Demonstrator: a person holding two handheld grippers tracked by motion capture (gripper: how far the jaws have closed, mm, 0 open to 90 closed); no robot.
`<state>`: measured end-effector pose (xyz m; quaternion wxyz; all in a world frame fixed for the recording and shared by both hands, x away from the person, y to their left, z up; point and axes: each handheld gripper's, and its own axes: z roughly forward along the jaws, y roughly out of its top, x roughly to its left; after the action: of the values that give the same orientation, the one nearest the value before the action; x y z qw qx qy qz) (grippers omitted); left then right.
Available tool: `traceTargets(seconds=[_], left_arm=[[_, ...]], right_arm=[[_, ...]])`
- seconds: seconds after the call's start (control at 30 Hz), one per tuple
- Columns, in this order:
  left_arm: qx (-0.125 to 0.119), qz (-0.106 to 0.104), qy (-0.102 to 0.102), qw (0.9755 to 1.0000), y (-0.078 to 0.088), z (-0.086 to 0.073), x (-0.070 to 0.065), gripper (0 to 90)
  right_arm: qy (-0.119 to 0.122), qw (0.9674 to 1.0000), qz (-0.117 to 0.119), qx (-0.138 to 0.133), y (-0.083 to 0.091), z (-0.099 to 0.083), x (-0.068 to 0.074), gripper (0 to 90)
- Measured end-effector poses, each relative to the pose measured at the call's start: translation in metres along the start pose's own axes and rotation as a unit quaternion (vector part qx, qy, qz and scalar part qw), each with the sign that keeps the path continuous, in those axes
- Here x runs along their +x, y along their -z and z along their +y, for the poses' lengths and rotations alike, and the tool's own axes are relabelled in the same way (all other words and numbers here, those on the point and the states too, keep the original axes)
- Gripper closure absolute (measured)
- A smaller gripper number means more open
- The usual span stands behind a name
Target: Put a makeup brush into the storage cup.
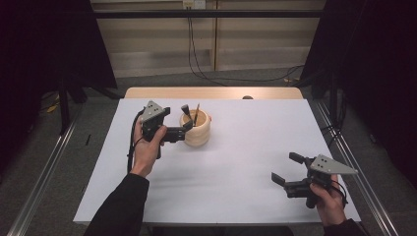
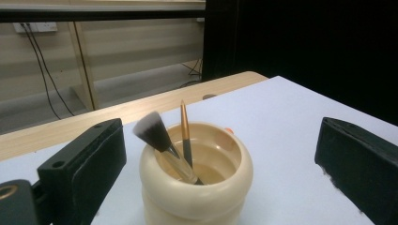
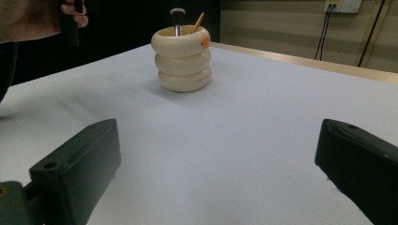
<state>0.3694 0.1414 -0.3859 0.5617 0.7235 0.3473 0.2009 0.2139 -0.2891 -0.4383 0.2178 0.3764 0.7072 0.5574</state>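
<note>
Cream ribbed pot (image 2: 195, 185), holding a makeup brush (image 2: 157, 138) and pencil (image 2: 185, 133), is flanked near the bench's (image 1: 246, 162) far edge by the left gripper (image 1: 186, 118), fingers wide. Right gripper (image 1: 286, 168), fingers wide, is held near the right corner.

Holder (image 2: 197, 187) between left gripper's (image 2: 220, 159) matt black plastic jaws: glossy smooth cream ceramic look. Brush (image 2: 162, 143) in it: soft bristles, clear glossy handle. Table sheet (image 3: 244, 140): matt, smooth.

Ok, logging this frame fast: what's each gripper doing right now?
Left gripper: open, holding nothing, jaws either side of the cream holder.
Right gripper: open, empty, over the white table.
</note>
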Motion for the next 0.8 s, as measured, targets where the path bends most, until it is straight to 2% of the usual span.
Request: traceTargets(seconds=[0.13, 0.17, 0.23, 0.27, 0.33, 0.43, 0.53, 0.57, 0.6, 0.7, 0.8], left_arm=[[-0.002, -0.006, 0.009, 0.9999, 0.007, -0.002, -0.001, 2.1], [0.001, -0.008, 0.004, 1.0, 0.01, -0.002, -0.001, 2.1], [0.0, -0.007, 0.011, 0.9999, 0.013, -0.003, -0.003, 2.1], [0.001, -0.002, 0.007, 1.0, 0.016, -0.004, -0.004, 2.1], [-0.003, -0.006, 0.014, 0.9999, 0.02, -0.005, -0.005, 2.0], [0.001, -0.009, 0.006, 0.9999, 0.027, -0.005, -0.007, 1.9], [-0.009, -0.009, 0.009, 0.9999, 0.035, -0.005, -0.008, 1.9], [-0.011, -0.006, 0.008, 0.9999, 0.036, -0.006, -0.009, 1.8], [-0.009, 0.009, 0.011, 0.9999, 0.038, -0.007, -0.011, 1.4], [-0.006, 0.0, 0.006, 1.0, 0.042, -0.012, -0.011, 1.3], [-0.005, 0.003, -0.001, 1.0, 0.048, -0.014, -0.014, 1.3]], right_arm=[[-0.002, 1.0, 0.001, 0.0, 0.001, 0.0, 0.0, 0.0], [-0.001, 1.0, 0.001, -0.001, 0.001, 0.0, -0.001, 0.0], [0.0, 1.0, -0.004, -0.004, 0.001, 0.0, 0.0, 0.0], [-0.002, 1.0, -0.004, -0.005, 0.001, 0.0, 0.0, 0.0], [-0.004, 1.0, -0.006, -0.006, 0.001, 0.0, 0.0, 0.0], [-0.003, 0.9999, -0.005, -0.01, 0.002, 0.0, -0.001, 0.0], [-0.004, 0.9999, -0.009, -0.01, 0.002, 0.0, 0.0, 0.0], [-0.004, 0.9999, -0.01, -0.011, 0.002, 0.0, 0.0, 0.0], [-0.004, 0.9999, -0.01, -0.011, 0.002, 0.0, 0.0, 0.0], [-0.003, 0.9998, -0.012, -0.012, 0.002, 0.0, 0.0, 0.0], [-0.003, 0.9998, -0.012, -0.013, 0.002, 0.0, -0.001, 0.0]])
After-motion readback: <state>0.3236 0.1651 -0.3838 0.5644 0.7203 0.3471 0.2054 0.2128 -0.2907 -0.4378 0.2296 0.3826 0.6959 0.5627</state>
